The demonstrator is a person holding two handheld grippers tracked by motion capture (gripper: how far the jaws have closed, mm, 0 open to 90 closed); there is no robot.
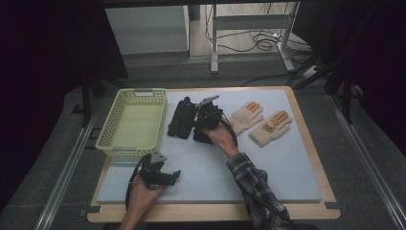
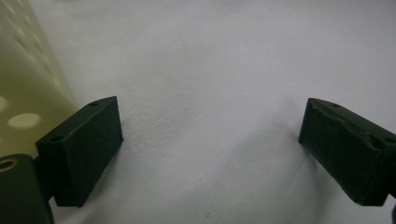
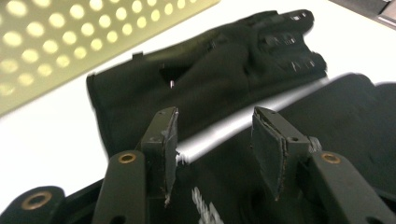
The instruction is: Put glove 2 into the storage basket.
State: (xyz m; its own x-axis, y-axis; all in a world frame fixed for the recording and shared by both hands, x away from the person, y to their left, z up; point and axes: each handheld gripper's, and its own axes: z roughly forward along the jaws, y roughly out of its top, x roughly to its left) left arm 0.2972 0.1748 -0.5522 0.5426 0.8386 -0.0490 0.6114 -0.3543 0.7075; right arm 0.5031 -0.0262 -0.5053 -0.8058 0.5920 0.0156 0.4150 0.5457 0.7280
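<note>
At the left of the pale grey mat (image 1: 268, 167), a yellow-green perforated plastic basket (image 1: 133, 123) is seen. Near its front edge, close to the person, the left gripper (image 1: 168, 177) is held low over the mat, its jaws standing wide apart with only bare mat between them. Just right of the basket a black fabric glove (image 1: 181, 118) lies flat. Beside it a second black glove (image 3: 355, 121) lies under the right gripper (image 3: 214, 140). This gripper's jaws are half spread above the second glove's cloth; whether the pads press on it cannot be told. Farther right, two cream knitted gloves with orange fingertips (image 1: 261, 122) lie side by side on the mat.
</note>
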